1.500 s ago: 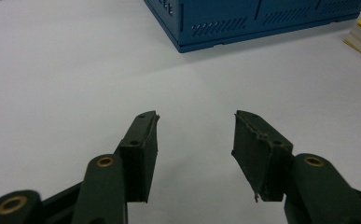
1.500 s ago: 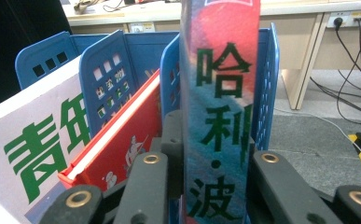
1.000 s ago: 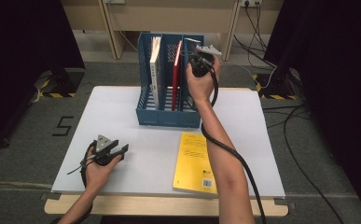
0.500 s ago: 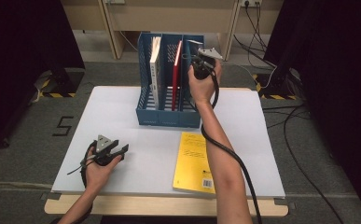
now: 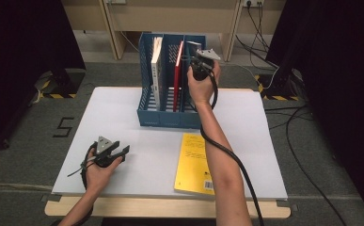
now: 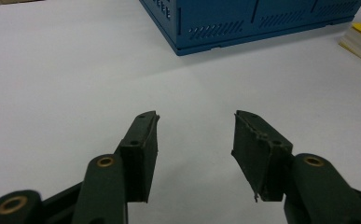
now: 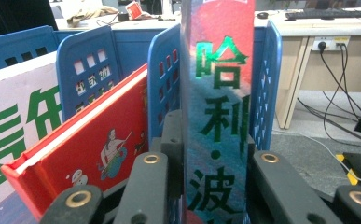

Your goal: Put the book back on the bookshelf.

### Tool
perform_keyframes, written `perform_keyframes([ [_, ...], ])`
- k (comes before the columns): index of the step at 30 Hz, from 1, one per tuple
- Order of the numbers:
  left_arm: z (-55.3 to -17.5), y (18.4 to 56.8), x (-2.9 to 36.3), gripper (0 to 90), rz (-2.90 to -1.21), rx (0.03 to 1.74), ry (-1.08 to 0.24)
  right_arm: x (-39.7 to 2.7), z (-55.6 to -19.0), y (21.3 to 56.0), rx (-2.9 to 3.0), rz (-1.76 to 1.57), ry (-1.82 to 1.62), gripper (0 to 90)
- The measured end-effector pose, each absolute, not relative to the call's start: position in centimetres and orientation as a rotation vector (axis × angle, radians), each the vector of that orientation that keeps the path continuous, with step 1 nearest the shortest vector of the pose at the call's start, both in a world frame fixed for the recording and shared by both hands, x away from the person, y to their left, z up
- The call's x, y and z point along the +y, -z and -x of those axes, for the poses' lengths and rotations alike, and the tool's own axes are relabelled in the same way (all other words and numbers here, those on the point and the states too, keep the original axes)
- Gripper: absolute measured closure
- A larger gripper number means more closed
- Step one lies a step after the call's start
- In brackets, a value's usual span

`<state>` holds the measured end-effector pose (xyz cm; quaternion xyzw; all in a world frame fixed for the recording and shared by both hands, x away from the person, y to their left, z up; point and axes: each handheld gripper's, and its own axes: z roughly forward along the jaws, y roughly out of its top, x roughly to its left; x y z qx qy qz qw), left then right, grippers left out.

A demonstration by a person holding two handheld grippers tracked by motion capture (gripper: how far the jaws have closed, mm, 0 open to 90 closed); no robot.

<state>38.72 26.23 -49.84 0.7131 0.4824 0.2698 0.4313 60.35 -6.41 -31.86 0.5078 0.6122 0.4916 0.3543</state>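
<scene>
Book (image 7: 218, 112) with the glossy red-and-teal spine is clamped upright between the right gripper's (image 7: 215, 161) fingers (image 7: 171, 140) at the rightmost slot of the blue file rack (image 5: 163, 117), beside the red book (image 7: 82, 151). The spine is best kept vertical and lowered straight between the dividers, release being held back until the bottom edge seats. The left gripper's (image 6: 194, 140) fingers (image 6: 143, 149) are held apart, empty, above the tabletop (image 5: 123, 108); a yellow book (image 5: 193, 162) lies flat near the rack.
</scene>
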Motion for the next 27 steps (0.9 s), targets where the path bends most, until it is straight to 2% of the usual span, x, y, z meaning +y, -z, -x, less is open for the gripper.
perform_keyframes([
  [17, -38.7, 49.8, 26.1, 49.3, -1.789, 1.201, -0.678, -6.5, -60.5, 32.8, 1.581, -1.286, -1.273, 75.1],
  [27, -38.7, 49.8, 26.2, 49.3, -1.789, 1.203, -0.675, -6.8, -59.9, 31.7, 1.561, -1.272, -1.302, 75.1],
])
